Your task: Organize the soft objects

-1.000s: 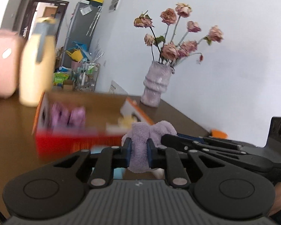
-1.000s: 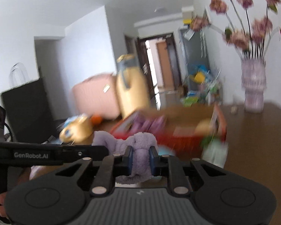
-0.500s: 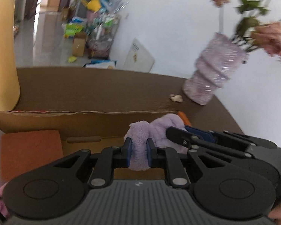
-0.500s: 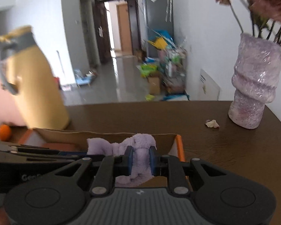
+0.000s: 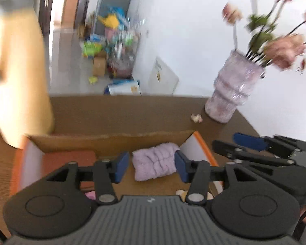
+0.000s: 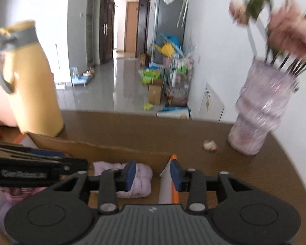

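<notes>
I tilted both grippers downward; the left gripper [image 5: 151,166] and right gripper [image 6: 153,173] had just been opening, empty, over the rumpled lilac fleece cloth [image 5: 155,164] lying mid-frame in the cardboard box [image 5: 112,140].

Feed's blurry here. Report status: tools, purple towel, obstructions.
Both tools just opened, left tool and right tool empty. Purple towel lying in cardboard box, released. Nothing blocking.
</notes>
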